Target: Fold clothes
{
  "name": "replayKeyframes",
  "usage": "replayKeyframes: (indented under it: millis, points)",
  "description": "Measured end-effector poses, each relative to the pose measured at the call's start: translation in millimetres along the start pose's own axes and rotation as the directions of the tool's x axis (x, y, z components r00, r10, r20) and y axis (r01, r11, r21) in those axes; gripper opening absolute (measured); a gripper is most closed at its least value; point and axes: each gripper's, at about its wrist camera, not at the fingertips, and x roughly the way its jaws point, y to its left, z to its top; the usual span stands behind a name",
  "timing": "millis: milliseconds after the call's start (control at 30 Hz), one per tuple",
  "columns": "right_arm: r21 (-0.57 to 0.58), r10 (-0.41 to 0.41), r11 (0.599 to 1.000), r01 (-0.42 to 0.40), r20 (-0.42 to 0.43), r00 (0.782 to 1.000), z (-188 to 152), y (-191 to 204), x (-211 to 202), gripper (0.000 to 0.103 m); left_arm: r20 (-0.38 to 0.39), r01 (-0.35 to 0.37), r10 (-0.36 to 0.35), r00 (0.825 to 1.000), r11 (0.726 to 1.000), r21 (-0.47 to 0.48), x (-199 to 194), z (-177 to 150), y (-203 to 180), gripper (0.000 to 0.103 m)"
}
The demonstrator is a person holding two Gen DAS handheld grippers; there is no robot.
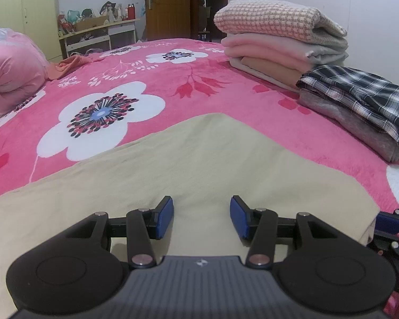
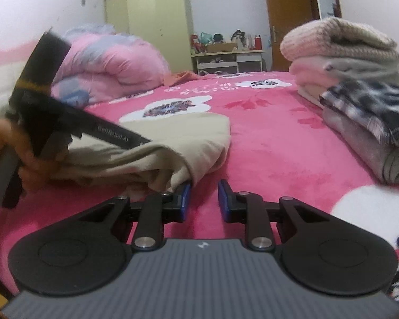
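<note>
Beige cloth (image 1: 188, 164) on the bed (image 1: 226, 101)
Left claw (image 1: 201, 218) gapes over it; right claw (image 2: 204, 199) open, empty, at its edge.

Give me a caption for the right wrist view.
Right claw open beside beige garment on floral bedspread, folded stacks behind.

Two stacks of folded clothes (image 1: 279, 40) (image 1: 359, 106) are seen on the bed. One beige garment (image 1: 199, 159) is spread out. Two grippers (image 1: 201, 216) (image 2: 204, 199) are counted.
</note>
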Motion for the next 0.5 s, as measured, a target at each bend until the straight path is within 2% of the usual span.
replayKeyframes:
  millis: [100, 267, 500]
  points:
    - [0.081, 0.033, 0.996, -0.033, 0.008, 0.999, 2, -5, 3, 0.017, 0.004, -0.003, 0.003, 1.0, 1.0, -0.003, 0, -1, -1, 0.05]
    - [0.17, 0.014, 0.985, -0.01, -0.023, 1.0, 0, -9, 22, 0.001, 0.01, -0.005, 0.005, 1.0, 1.0, 0.0, 1, -1, -1, 0.05]
    - [0.327, 0.112, 0.94, -0.097, -0.025, 0.993, 5, -18, -14, 0.0, 0.014, -0.004, 0.004, 1.0, 1.0, 0.004, 2, -1, 0, 0.051]
